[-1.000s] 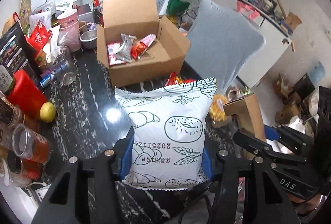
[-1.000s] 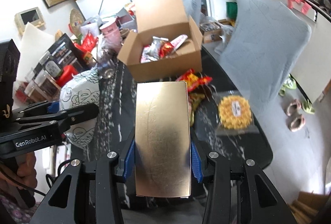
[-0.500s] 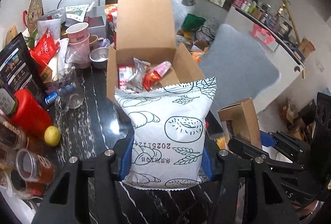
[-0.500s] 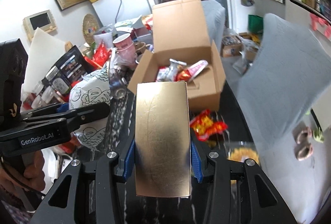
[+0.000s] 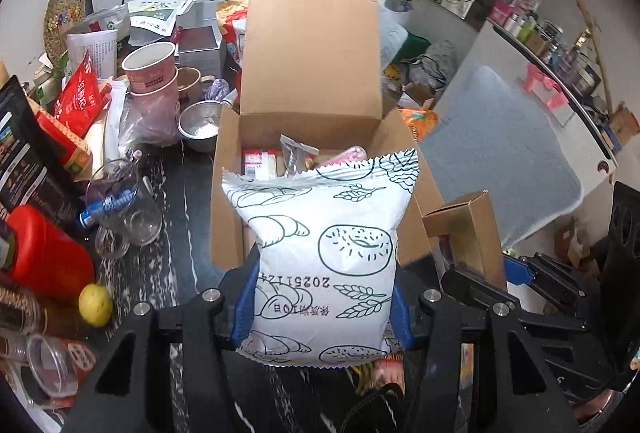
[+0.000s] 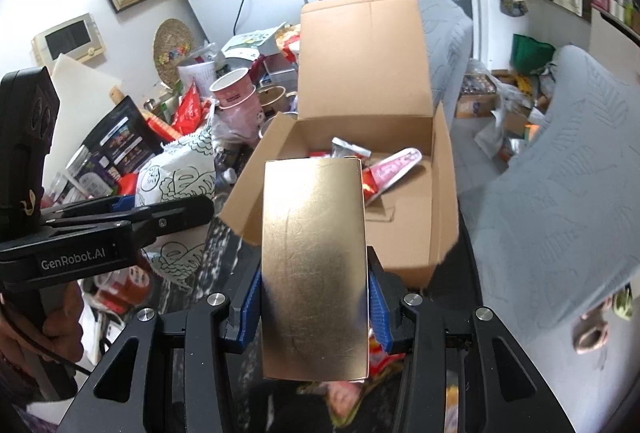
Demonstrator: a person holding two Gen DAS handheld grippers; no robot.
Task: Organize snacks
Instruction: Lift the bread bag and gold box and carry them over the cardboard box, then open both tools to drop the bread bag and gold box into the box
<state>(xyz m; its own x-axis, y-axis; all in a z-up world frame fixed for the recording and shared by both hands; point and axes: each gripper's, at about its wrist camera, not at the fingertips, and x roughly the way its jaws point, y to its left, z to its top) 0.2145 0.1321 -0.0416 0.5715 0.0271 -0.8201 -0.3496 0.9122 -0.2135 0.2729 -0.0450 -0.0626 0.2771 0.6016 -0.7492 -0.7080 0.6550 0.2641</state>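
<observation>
- Two claws, both loaded: left claw (image 5: 322,299) pinches a white snack bag (image 5: 320,257) printed with bread and donut drawings, blue pads pressed on both its sides.
- Right claw (image 6: 314,307) pinches a gold box (image 6: 314,265) the same way, pads tight on its long sides, the box standing up between the fingers.
- Open cardboard box (image 5: 308,105) sits just ahead of both claws on the dark marbled tabletop (image 5: 176,233), its lid flap upright at the far side.
- Loose snack packets (image 6: 372,169) lie inside the cardboard box, red, pink and silver wrappers; the top edge of the white snack bag overlaps the near wall in the left wrist view.
- In the right wrist view the gold box's top edge hangs over the near left wall of the cardboard box.
- Left of the left claw: a red bottle (image 5: 44,253), a lemon (image 5: 95,304), a glass pitcher (image 5: 128,209), stacked pink paper cups (image 5: 152,81), a small metal bowl (image 5: 199,125).
- Below the right claw, more wrappers (image 6: 352,385) lie on the tabletop, blurred.
- Right of both claws, a grey covered chair (image 6: 560,201).
- A hand (image 6: 44,337) grips the left claw's handle, seen at the left edge of the right wrist view.
</observation>
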